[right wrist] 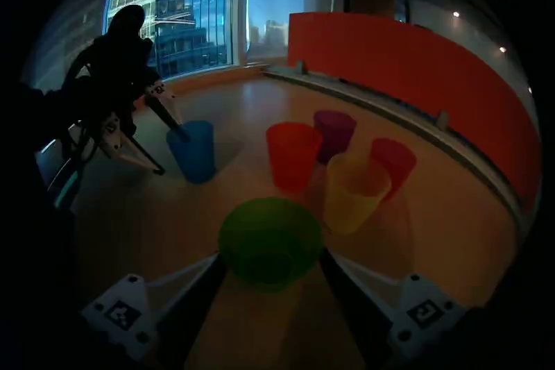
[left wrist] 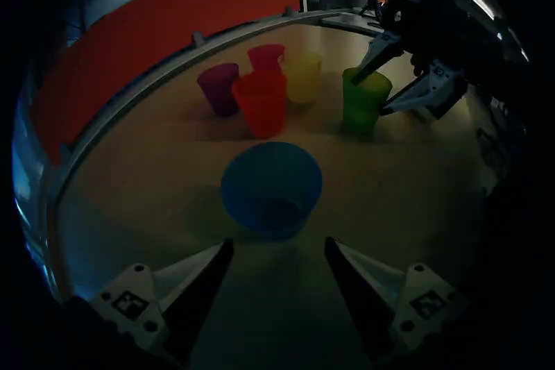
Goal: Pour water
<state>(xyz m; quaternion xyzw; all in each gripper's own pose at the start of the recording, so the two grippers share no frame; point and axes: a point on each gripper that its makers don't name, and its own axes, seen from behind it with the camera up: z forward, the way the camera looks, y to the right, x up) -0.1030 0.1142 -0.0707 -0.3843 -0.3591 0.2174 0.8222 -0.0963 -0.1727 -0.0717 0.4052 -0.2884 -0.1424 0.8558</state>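
Left gripper [left wrist: 277, 241] has its fingers spread wide, with the translucent blue plastic cup [left wrist: 272, 189] standing upright on the wooden counter [left wrist: 139, 182] just ahead of the tips and between their lines. The right gripper view shows this gripper [right wrist: 161, 135] from the side, one finger by the blue cup's [right wrist: 192, 150] rim and the other apart from it.

Right gripper [right wrist: 270, 253] is spread as well, its fingers flanking the translucent green plastic cup [right wrist: 270, 241], which stands upright between the tips. Whether they press on its wall cannot be told. The left gripper view shows the same, the right gripper [left wrist: 380, 87] having a finger on either side of the green cup [left wrist: 364, 98].

Between the two stands a tight cluster of upright cups: a red plastic cup [left wrist: 262, 101], a purple one [left wrist: 219, 87], a yellow one [left wrist: 302, 75] and a dark pink one [left wrist: 266, 56]. A long red wall panel [left wrist: 159, 37] runs behind the counter.
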